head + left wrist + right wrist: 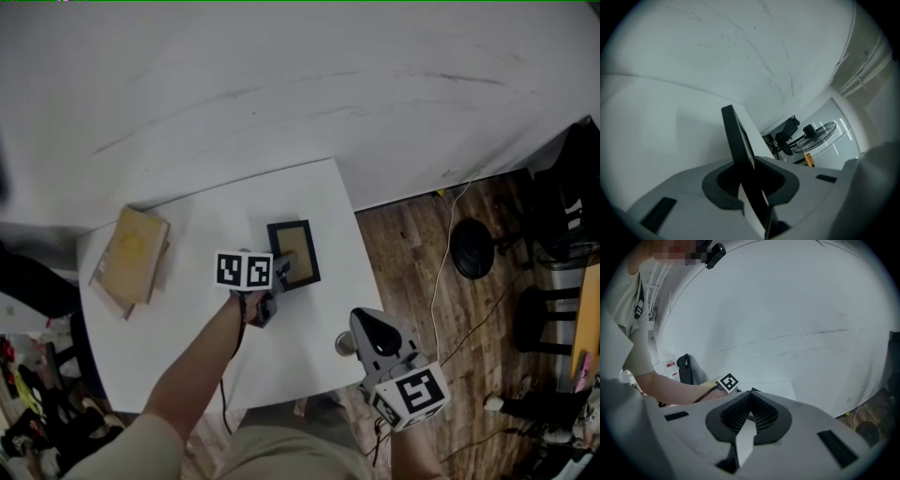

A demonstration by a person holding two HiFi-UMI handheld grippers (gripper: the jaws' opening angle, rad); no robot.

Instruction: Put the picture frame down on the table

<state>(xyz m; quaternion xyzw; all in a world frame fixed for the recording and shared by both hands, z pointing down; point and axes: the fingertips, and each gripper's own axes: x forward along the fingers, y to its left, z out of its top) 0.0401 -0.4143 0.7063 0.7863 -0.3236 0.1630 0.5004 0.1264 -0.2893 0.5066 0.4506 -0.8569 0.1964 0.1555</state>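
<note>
Right gripper (367,328), jaws together on nothing, hangs at the near corner of the table (187,319). Left gripper (281,273) clamps the frame (294,246) by its edge over mid-table; whether the frame touches the top is unclear. Step in hand: lowering. The next move likely calls for laying it flat, then parting the jaws.

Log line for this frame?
left tongs: shut on picture frame | right tongs: shut, empty | picture frame: over table, contact unclear

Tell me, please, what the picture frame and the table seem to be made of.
Picture frame: matte black border, likely plastic or painted wood; the tan panel inside looks like cardboard. Table: smooth, plain white top without grain, probably laminate or painted board.
</note>
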